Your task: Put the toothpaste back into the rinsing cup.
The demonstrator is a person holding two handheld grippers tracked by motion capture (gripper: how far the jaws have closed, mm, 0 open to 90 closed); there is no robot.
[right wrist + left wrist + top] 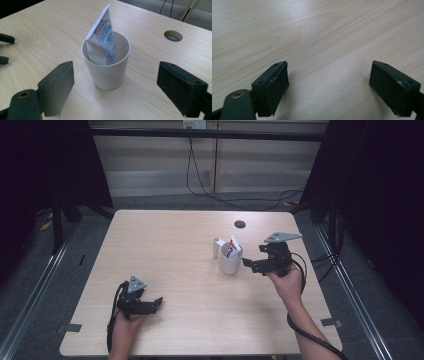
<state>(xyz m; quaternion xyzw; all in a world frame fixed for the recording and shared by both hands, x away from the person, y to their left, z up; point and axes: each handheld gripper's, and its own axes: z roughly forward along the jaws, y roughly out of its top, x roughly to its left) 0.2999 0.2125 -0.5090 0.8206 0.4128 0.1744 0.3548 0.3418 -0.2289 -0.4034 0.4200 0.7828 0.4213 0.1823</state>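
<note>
On the wooden table (165, 250), a cup (106, 66) holding a tube (102, 37) stands just ahead of the wide-open, empty right tongs (115, 85).

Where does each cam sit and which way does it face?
High view: above the person's side, facing forward and down on the light wooden table; both forearms, left gripper, right gripper.
Left gripper view: on the left gripper, low over bare tabletop; its open jaws.
Right gripper view: on the right gripper, facing the white plastic cup holding a white printed tube; its open jaws.
Shared: high and right gripper views both show cup and tube.
</note>
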